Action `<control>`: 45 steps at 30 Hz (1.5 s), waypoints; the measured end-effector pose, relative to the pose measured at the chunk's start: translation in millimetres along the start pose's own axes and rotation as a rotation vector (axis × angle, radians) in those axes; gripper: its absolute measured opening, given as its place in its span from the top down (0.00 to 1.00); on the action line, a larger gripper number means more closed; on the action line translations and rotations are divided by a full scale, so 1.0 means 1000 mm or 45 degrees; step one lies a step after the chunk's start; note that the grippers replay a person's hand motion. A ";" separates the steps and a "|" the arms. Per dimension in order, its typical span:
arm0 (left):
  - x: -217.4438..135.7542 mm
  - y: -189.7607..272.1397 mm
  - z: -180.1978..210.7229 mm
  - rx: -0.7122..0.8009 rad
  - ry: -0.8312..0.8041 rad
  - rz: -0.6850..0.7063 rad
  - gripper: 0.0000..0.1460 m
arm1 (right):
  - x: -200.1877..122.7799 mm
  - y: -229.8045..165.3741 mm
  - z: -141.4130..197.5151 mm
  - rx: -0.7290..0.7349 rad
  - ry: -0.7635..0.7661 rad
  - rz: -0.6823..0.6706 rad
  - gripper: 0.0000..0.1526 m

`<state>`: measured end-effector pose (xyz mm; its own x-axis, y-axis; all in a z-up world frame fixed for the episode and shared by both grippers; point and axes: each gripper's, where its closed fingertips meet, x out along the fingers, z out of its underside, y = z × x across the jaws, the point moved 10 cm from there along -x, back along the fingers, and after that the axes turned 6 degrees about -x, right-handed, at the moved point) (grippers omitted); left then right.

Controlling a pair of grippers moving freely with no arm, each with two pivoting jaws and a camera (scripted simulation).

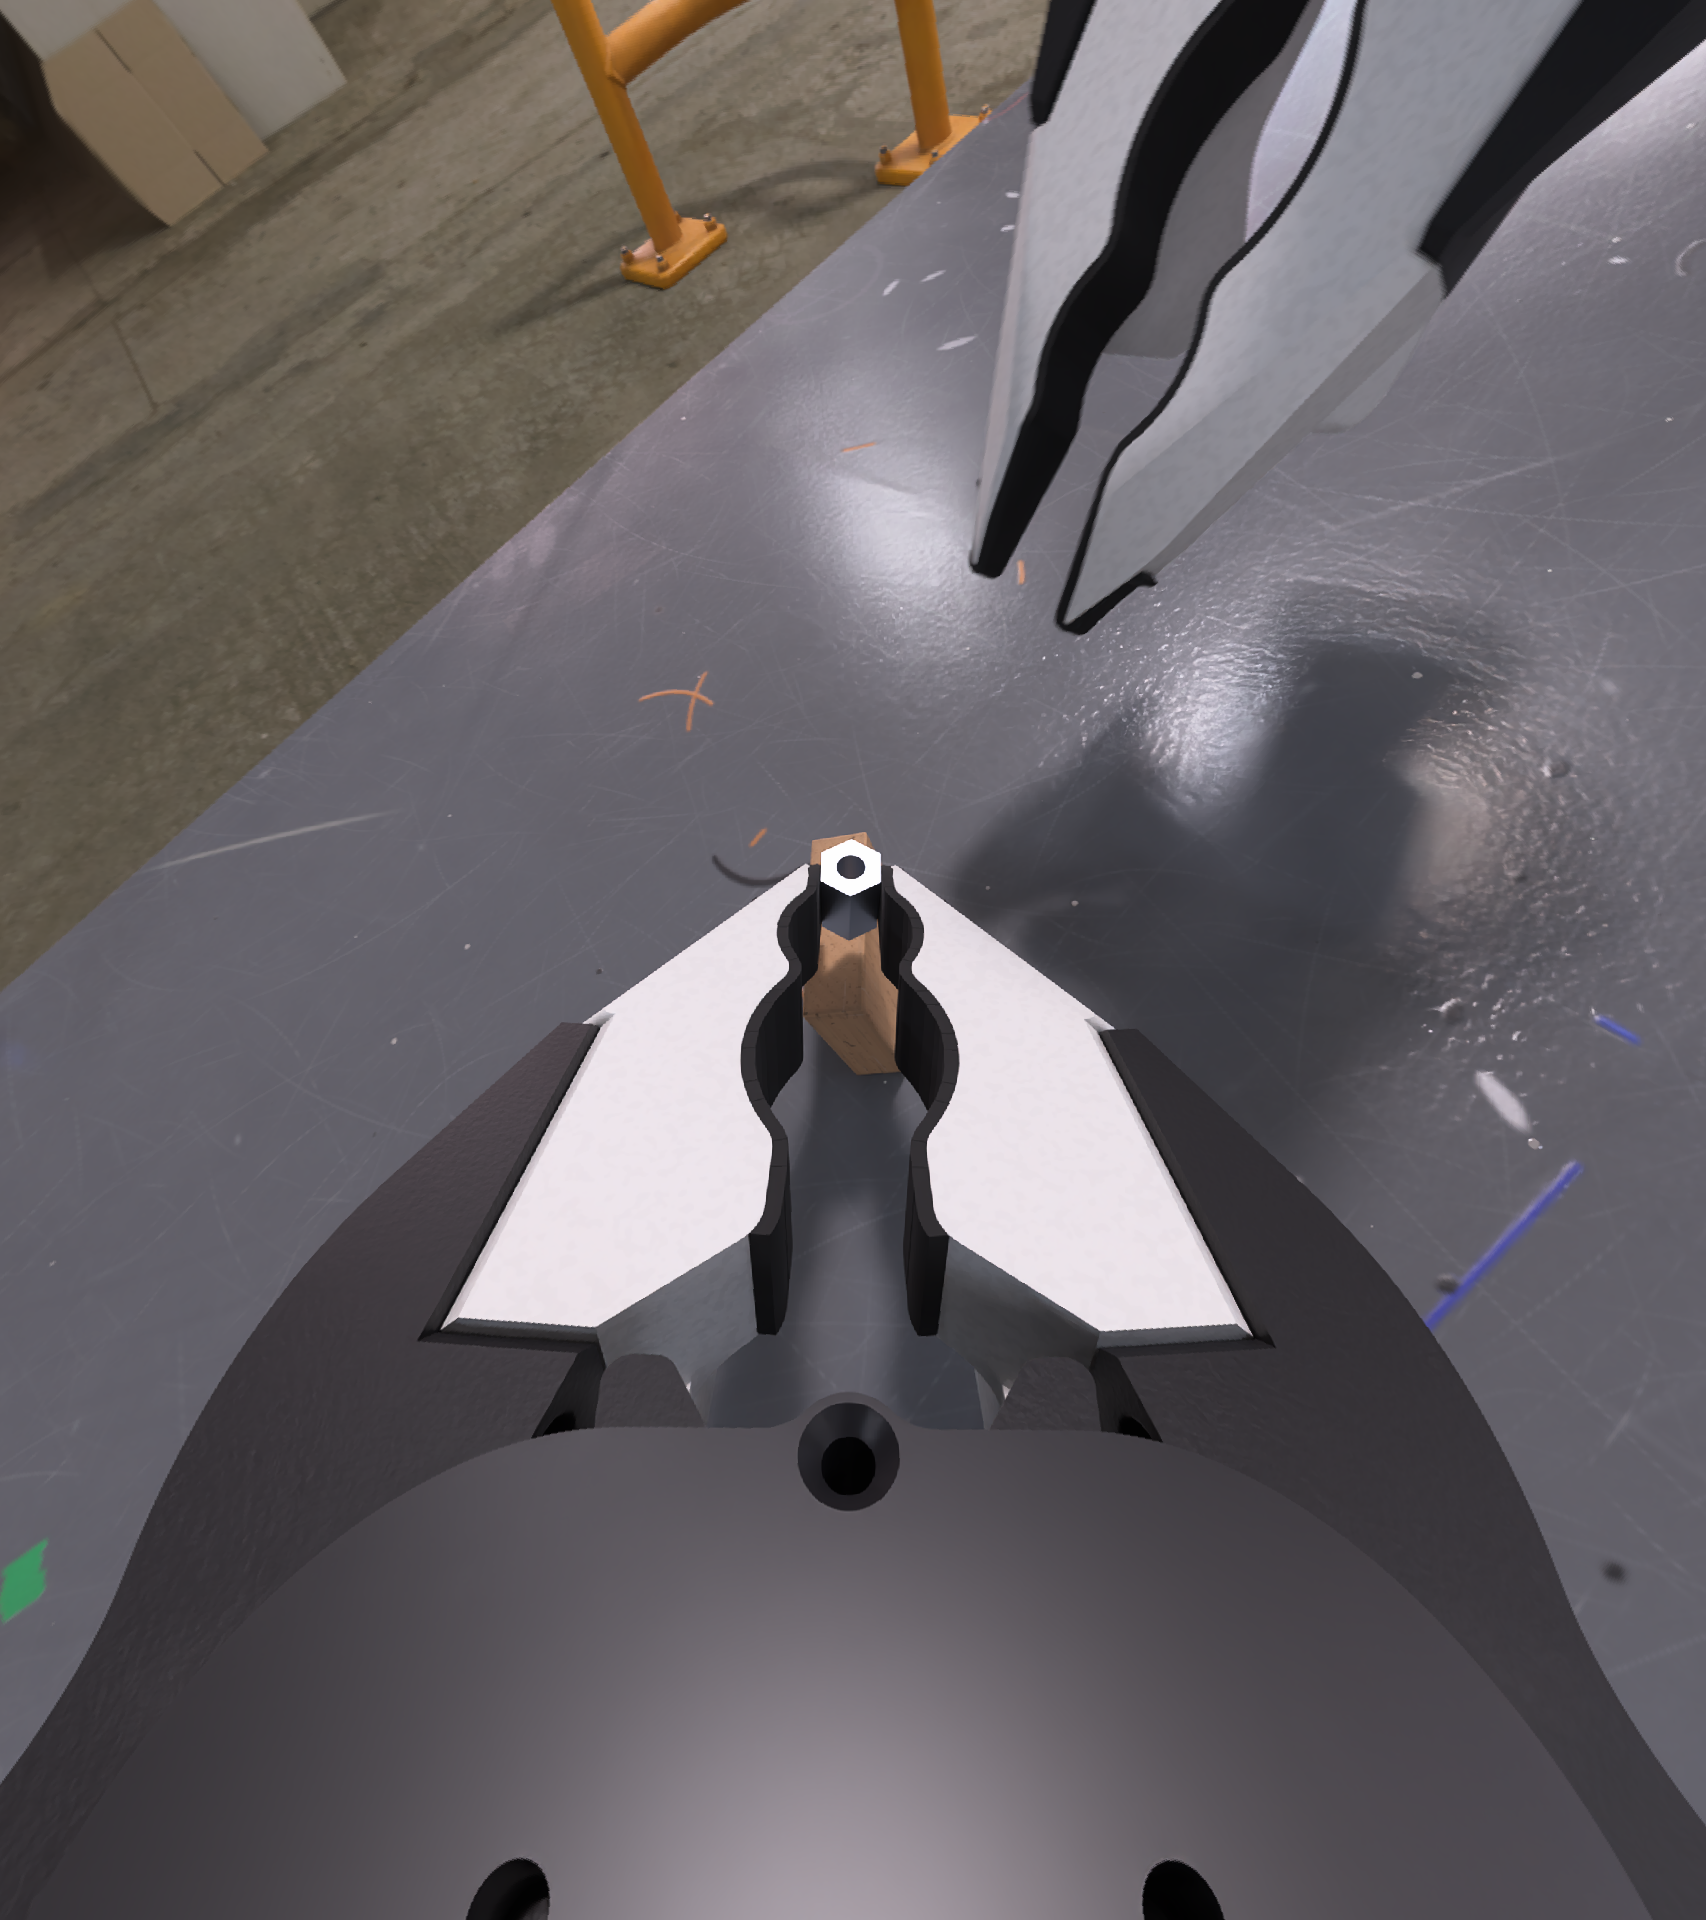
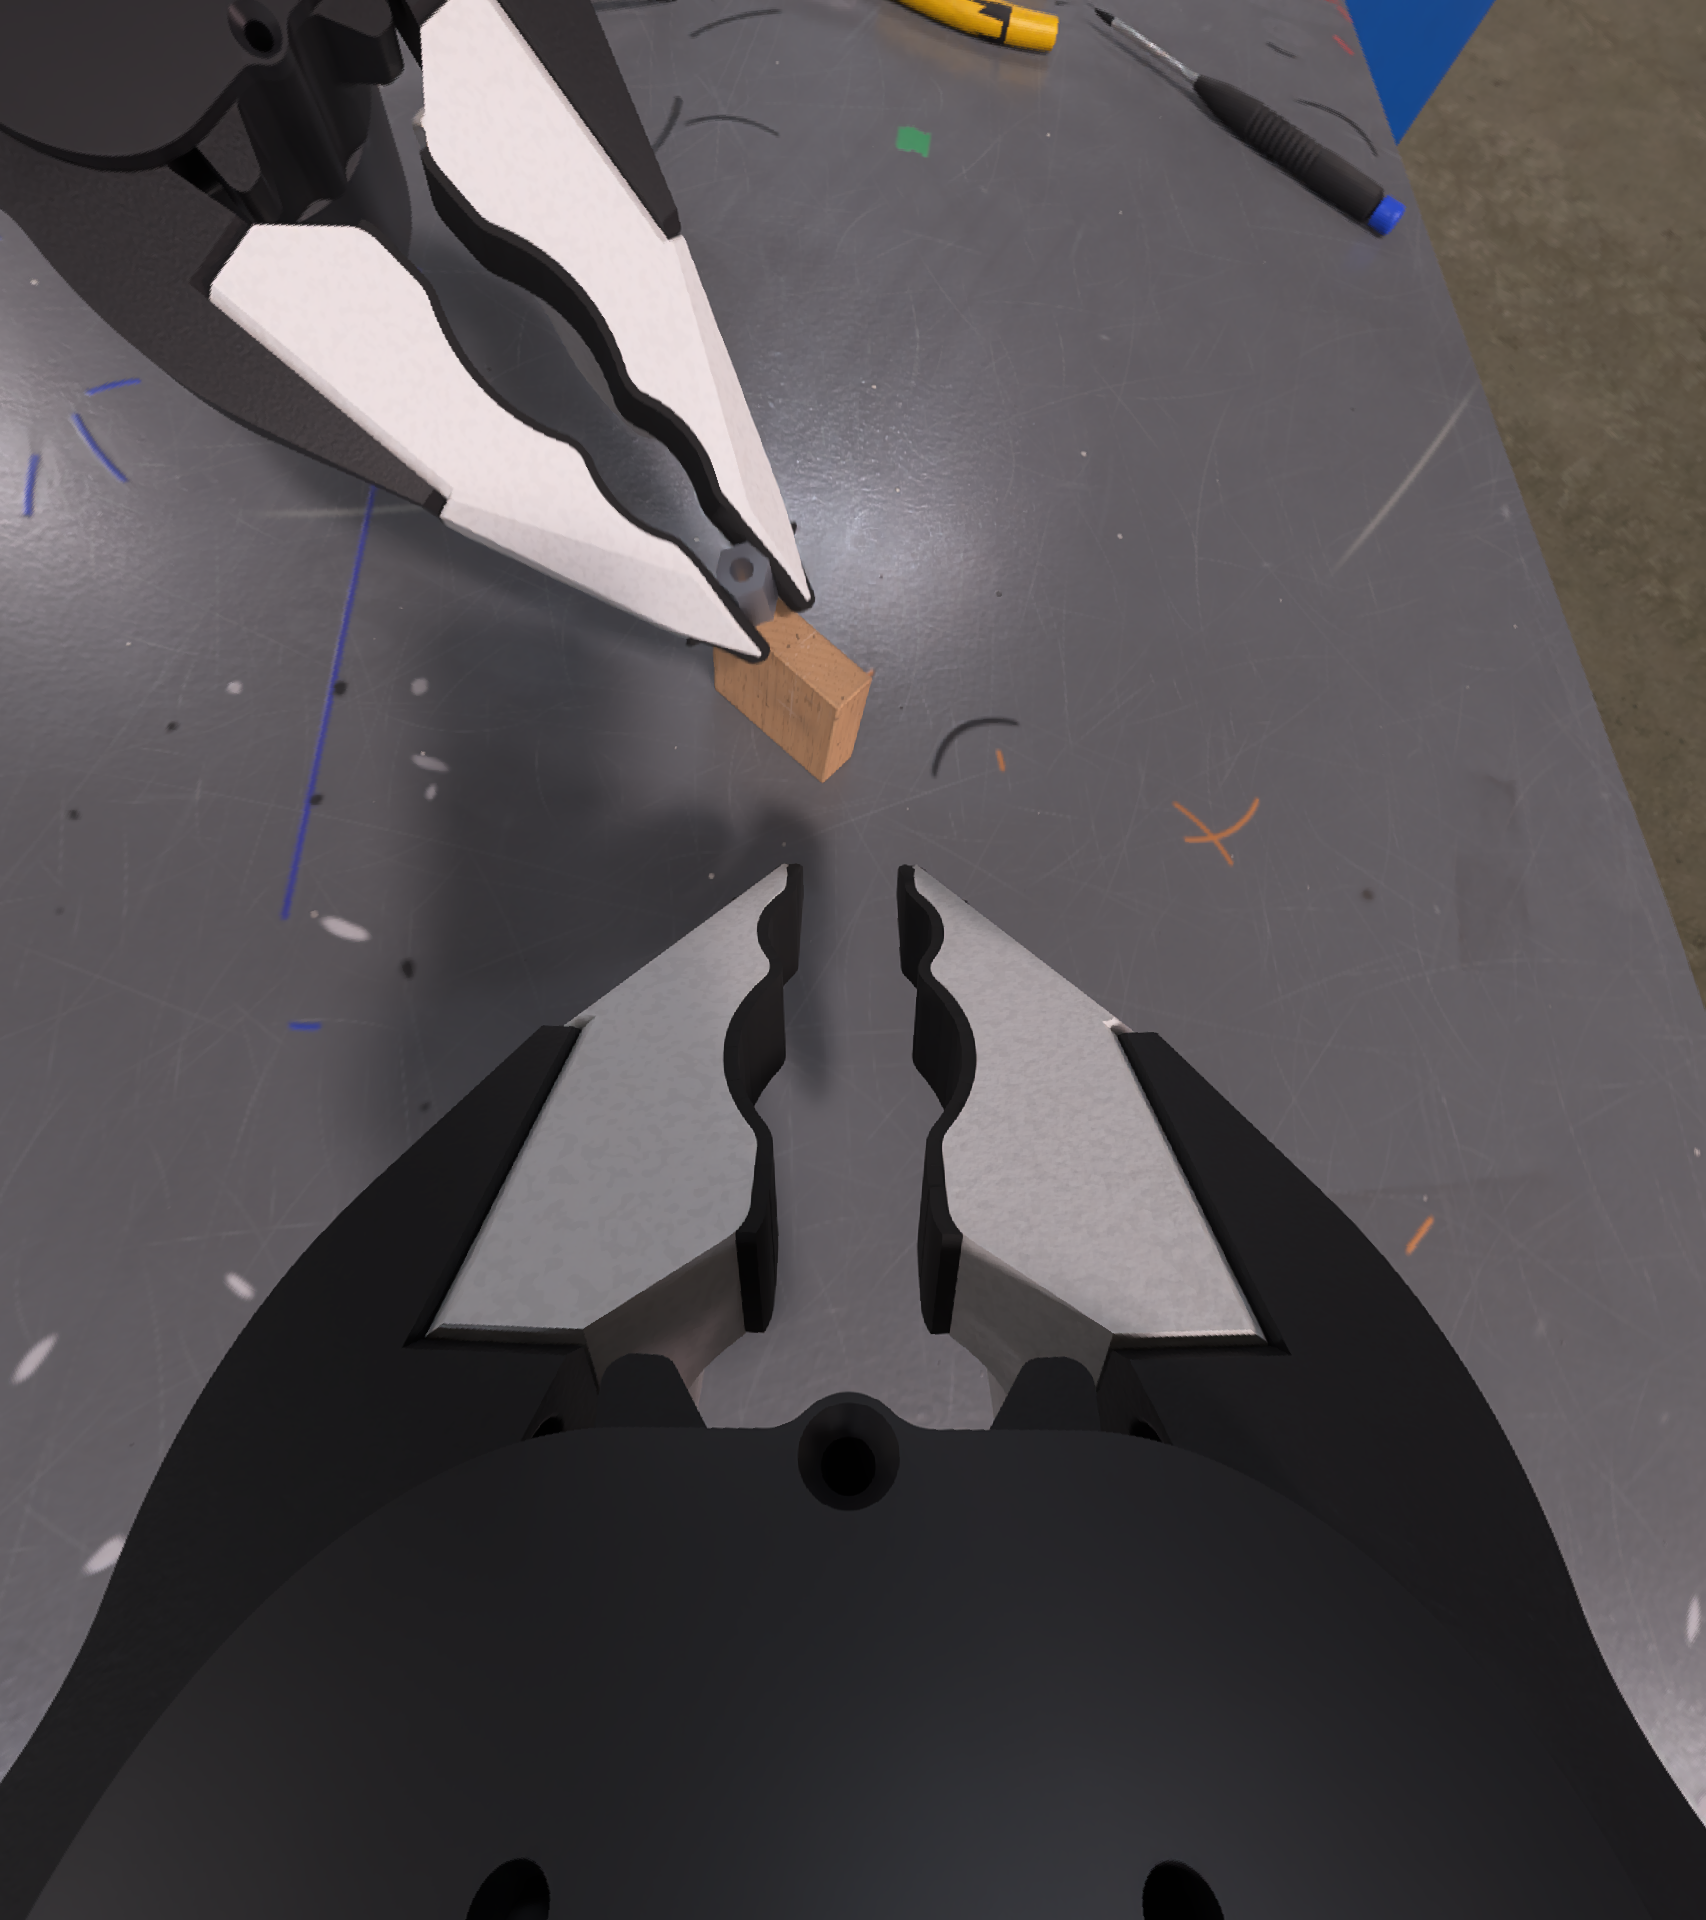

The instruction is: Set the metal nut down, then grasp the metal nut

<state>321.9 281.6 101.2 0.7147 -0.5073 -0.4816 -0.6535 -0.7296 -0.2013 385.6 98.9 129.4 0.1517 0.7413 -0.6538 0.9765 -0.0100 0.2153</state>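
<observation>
The left tongs (image 1: 850, 883) are closed on the metal nut (image 1: 850, 868), pinching the small hexagonal piece at the very tips, its bore facing up toward the wrist camera. In the right wrist view the nut (image 2: 740, 569) sits just above one end of a wooden block (image 2: 795, 694) that lies on the bench (image 2: 1140, 520); whether nut and block touch I cannot tell. The right tongs (image 2: 849, 883) hang narrowly parted and empty, near the block but clear of it, tips close to the bench surface.

The risks, as I judge them: the grip is only at the tip ends, so a slight slackening could let the nut slip early — and if it lands on the block's edge instead of flat ground it would likely roll or tip off. A hex nut released on its side may also wheel away across the smooth top. The right tongs' narrow gap leaves little margin for a regrasp if the nut settles skewed, and the two sets of tongs are close enough to clash.

The nut is pale, bright metal with crisp flats. The block is plain light wood, square-cut, with visible grain. The bench is dark grey, glossy, scuffed with fine scratches and stray orange and blue marks. The tongs have white faces and black wavy inner pads.
</observation>
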 end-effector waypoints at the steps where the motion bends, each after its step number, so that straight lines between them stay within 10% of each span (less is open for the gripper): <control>1: 0.001 0.000 0.000 -0.004 -0.001 0.011 0.93 | 0.003 0.001 -0.001 -0.010 -0.004 -0.005 0.89; 45: 0.014 -0.026 0.004 -0.319 -0.027 0.286 0.93 | 0.047 0.039 -0.023 -0.016 -0.262 -0.345 1.00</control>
<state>347.9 295.6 96.8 0.5526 -0.6607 -0.5080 -0.7108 -0.6919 0.1268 427.2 148.9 124.1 -0.0838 0.5652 -0.8207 0.9838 0.1778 0.0220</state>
